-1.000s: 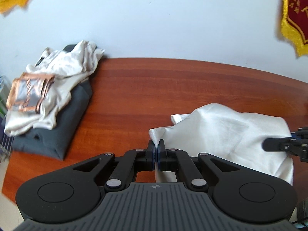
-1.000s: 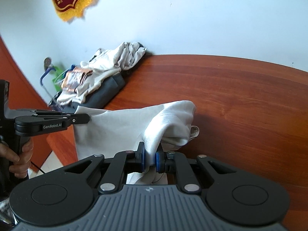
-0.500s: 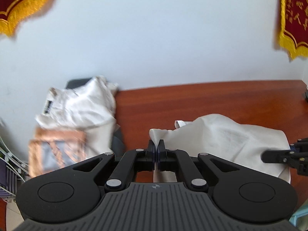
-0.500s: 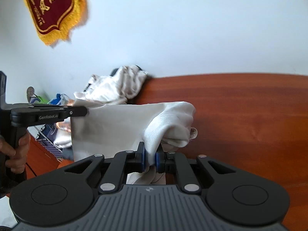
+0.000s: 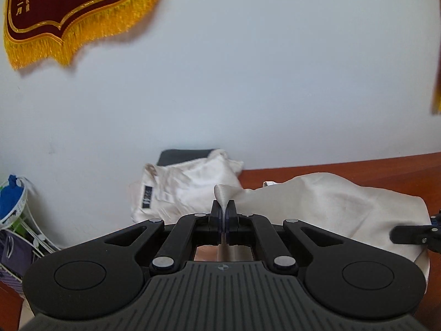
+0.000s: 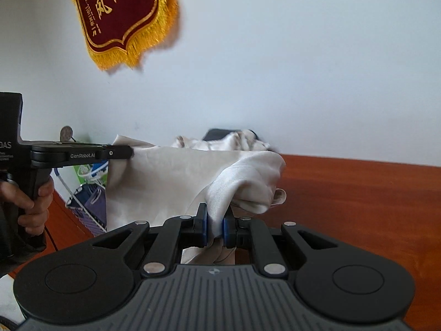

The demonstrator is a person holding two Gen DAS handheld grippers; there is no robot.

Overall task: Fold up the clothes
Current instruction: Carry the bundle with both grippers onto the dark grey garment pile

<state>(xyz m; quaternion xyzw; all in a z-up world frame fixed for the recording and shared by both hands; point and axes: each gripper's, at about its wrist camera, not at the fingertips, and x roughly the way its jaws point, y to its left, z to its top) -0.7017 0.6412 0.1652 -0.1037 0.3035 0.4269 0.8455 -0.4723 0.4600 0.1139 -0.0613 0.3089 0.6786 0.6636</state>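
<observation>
Cream-white garment (image 5: 330, 204), plain, no print. Black grippers: left gripper (image 5: 223, 215) and right gripper (image 6: 215, 223), both with blue finger pads (image 6: 203, 227) and grey ribbed bodies. Table (image 6: 358, 193) reddish-brown wood grain. Pile (image 5: 187, 190) behind: off-white cloth with a dark label, over dark grey fabric. Wall (image 5: 248, 82) pale blue-white. Pennant (image 6: 124, 13) dark red, gold fringe, gold characters. White wire rack (image 5: 19, 220) holding something blue.

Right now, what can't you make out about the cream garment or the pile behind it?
- Cream garment: its lower part, hidden behind the gripper body in both wrist views; garment type unclear.
- Clothes pile: blurred in the left wrist view; its base is hidden by the gripper.
- Dark item under the pile: mostly covered in the right wrist view.
</observation>
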